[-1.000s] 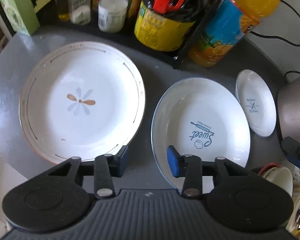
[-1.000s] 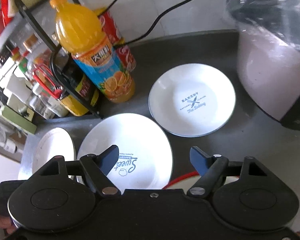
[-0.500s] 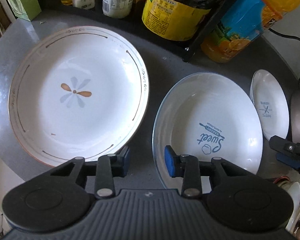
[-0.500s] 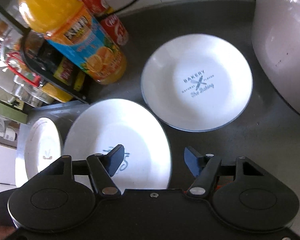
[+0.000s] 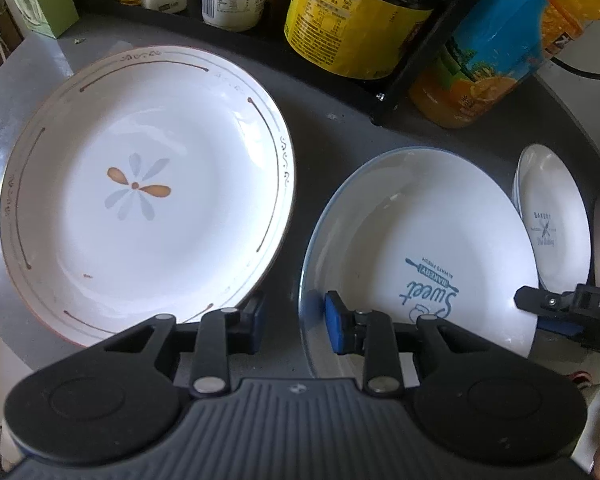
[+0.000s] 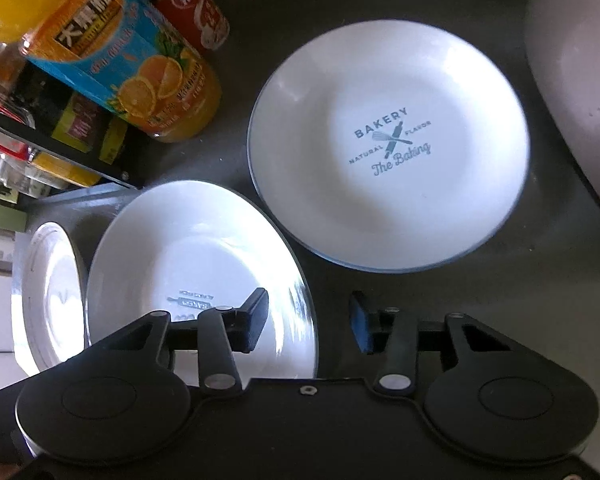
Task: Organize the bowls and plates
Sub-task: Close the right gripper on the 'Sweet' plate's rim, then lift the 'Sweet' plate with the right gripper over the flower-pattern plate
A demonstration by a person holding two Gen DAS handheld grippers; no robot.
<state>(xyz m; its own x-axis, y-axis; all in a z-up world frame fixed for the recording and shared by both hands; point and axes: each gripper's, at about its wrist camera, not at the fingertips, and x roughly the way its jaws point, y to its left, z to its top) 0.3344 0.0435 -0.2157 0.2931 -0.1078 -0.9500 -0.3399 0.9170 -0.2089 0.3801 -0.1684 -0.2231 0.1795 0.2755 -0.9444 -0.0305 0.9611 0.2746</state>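
Three plates lie in a row on our dark counter [image 5: 328, 128]: the flower plate [image 5: 144, 192], the Sweet plate [image 5: 416, 248] beside it, and the Bakery plate [image 6: 388, 148] furthest right. Our left gripper [image 5: 292, 326] is spread wide across the Sweet plate's left rim; our right gripper [image 6: 308, 326] is spread across its right rim. Neither grasps anything.

Bare countertop [image 5: 300, 136] separates plates; bottles [image 5: 480, 60] crowd behind.

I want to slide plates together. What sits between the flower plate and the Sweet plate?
Only bare dark countertop between flower-patterned white plate and blue-rimmed Sweet plate, per left wrist view.
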